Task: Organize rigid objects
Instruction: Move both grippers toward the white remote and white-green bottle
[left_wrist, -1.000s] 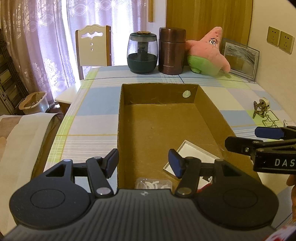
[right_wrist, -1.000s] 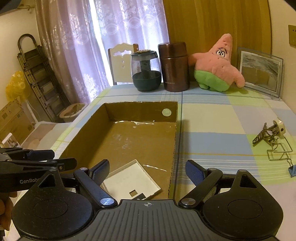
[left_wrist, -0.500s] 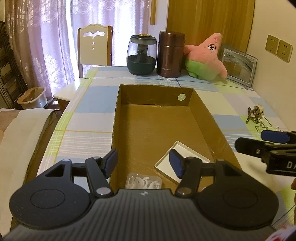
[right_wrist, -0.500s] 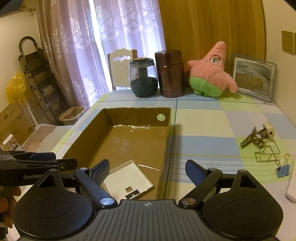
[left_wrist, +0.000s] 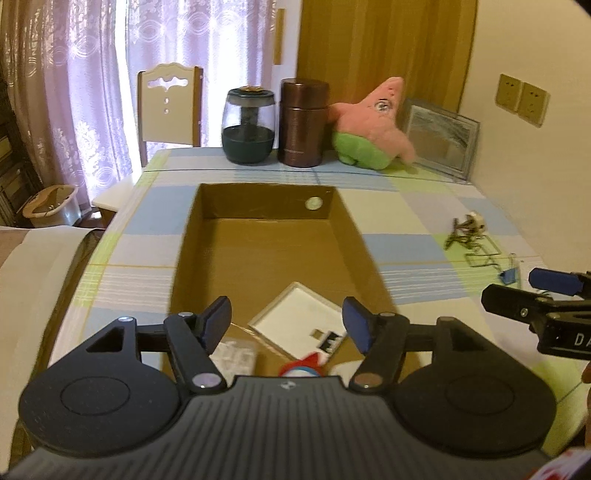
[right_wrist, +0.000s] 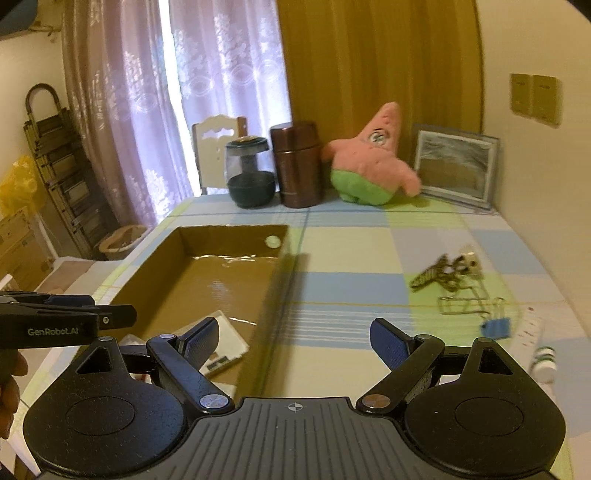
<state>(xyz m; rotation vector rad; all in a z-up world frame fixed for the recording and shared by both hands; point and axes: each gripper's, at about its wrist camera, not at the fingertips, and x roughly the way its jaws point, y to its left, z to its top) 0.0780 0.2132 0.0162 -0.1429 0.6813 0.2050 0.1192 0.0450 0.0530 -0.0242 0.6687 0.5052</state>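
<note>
1. Left gripper (left_wrist: 286, 325): jaws part open and empty; they have just been opening, with nothing between the pads. It hangs above the near end of the cardboard box (left_wrist: 192, 236).
2. Right gripper (right_wrist: 295, 341): jaws wide apart and empty. It hangs above the checked tablecloth (right_wrist: 351, 240), with the right wall of the box just below its left finger (right_wrist: 201, 339).
3. Box contents, seen from the left gripper: a white flat tray (left_wrist: 299, 319) lies on the box floor directly ahead, between the fingertips. A clear packet (left_wrist: 236, 354) lies below the left fingertip. A red, white and blue item (left_wrist: 304, 365) shows at the gripper body's front edge; what it is cannot be told.
4. Items ahead and to the right of the right gripper, on the cloth, outside the box: a bunch of keys (right_wrist: 443, 271), a wire frame (right_wrist: 465, 304) just nearer than the keys, and a blue binder clip (right_wrist: 495, 326) touching or just beside that frame. A small white bottle (right_wrist: 543, 363) lies further right, near the table edge.
5. Far end of the table, well ahead of both grippers: a dark glass jar (left_wrist: 249, 127), a brown canister (left_wrist: 303, 123), a pink star plush toy (left_wrist: 371, 127) and a picture frame (left_wrist: 441, 142) leaning at the wall.
6. Each gripper appears at the edge of the other's view, beside the box.
</note>
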